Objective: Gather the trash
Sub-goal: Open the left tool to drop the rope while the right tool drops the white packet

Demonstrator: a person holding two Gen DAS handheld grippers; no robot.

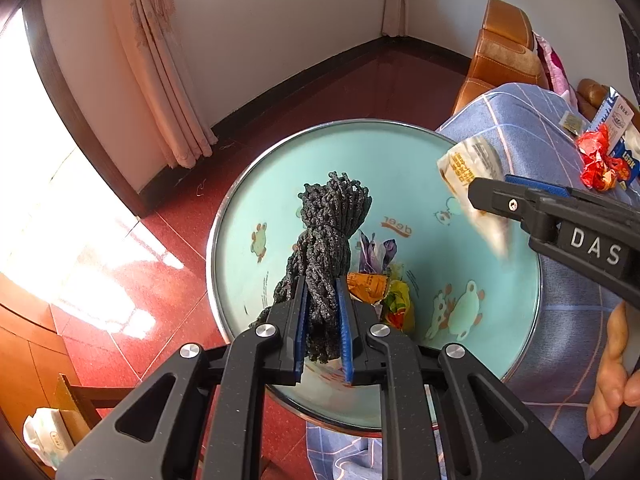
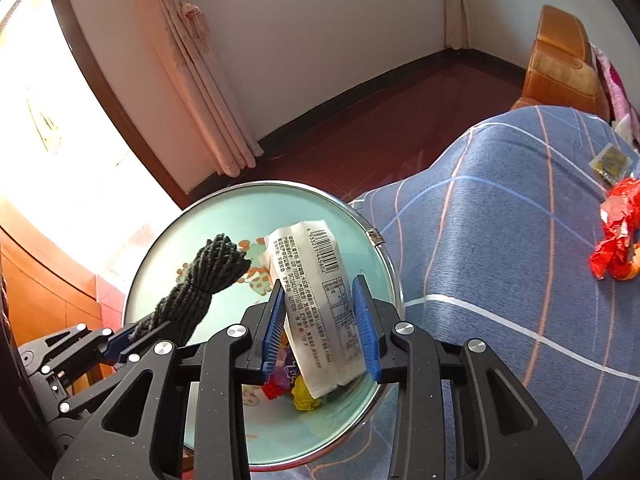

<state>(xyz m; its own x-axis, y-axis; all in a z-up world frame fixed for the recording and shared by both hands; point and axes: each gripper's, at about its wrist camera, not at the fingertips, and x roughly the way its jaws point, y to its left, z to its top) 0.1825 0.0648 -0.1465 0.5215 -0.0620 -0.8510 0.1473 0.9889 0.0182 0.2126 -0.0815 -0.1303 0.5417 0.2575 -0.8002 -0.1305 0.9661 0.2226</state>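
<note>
Over mint "deer" basin, left jaws clamp black cord, right's pinch barcoded wrapper.

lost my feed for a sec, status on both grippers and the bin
Left gripper shut on dark knitted yarn bundle over round mint-green trash bin. Right gripper shut on white printed wrapper, above bin. Nothing blocking the drop.

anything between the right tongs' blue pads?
Yes: a white barcoded wrapper sits between the right tongs, over the teal bin. Right wrist view shows it.
</note>
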